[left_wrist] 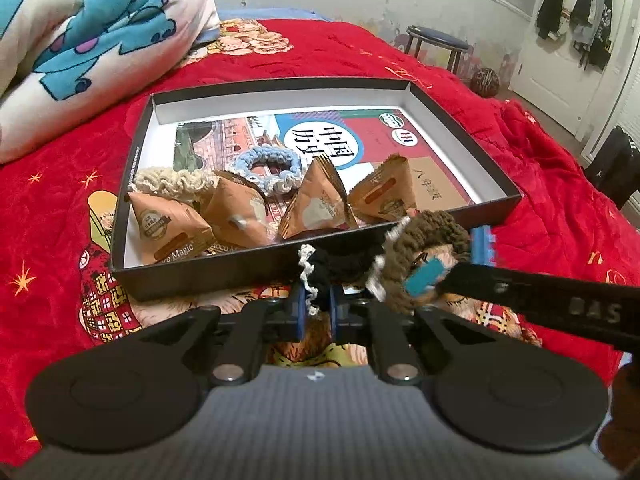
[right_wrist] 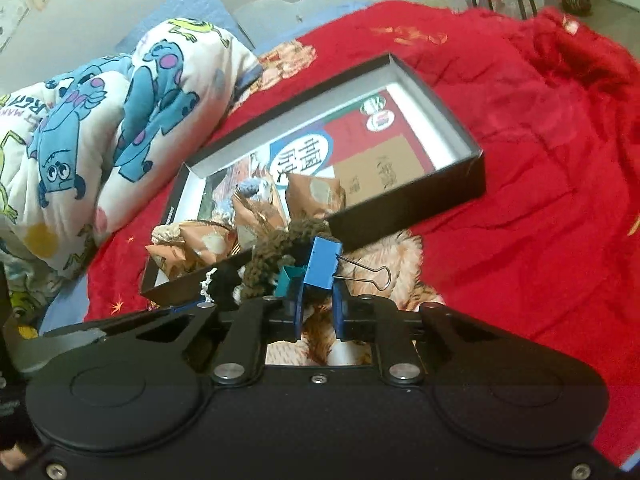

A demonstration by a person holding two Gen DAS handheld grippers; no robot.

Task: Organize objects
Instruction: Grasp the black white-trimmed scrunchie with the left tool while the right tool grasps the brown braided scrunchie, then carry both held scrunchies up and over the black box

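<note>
On a red bedspread lies a shallow black box (left_wrist: 280,85) holding several brown triangular snack packets (left_wrist: 316,204), a beige scrunchie (left_wrist: 172,182) and a light blue scrunchie (left_wrist: 266,164). Just in front of its near wall, my left gripper (left_wrist: 316,300) is shut on a black scrunchie with white trim (left_wrist: 320,270). My right gripper (right_wrist: 319,300) is shut on a blue binder clip (right_wrist: 322,262) whose wire handle sticks out to the right. A brown scrunchie (right_wrist: 276,254) and a teal clip (right_wrist: 286,280) sit against its left finger, touching the box's near edge.
A rolled quilt with blue monster print (left_wrist: 92,28) lies left of the box. Beyond the bed stand a round stool (left_wrist: 438,42), a striped ball (left_wrist: 485,82) and a white door hung with dark clothes (left_wrist: 576,12). Bare red bedspread (right_wrist: 540,128) stretches to the right.
</note>
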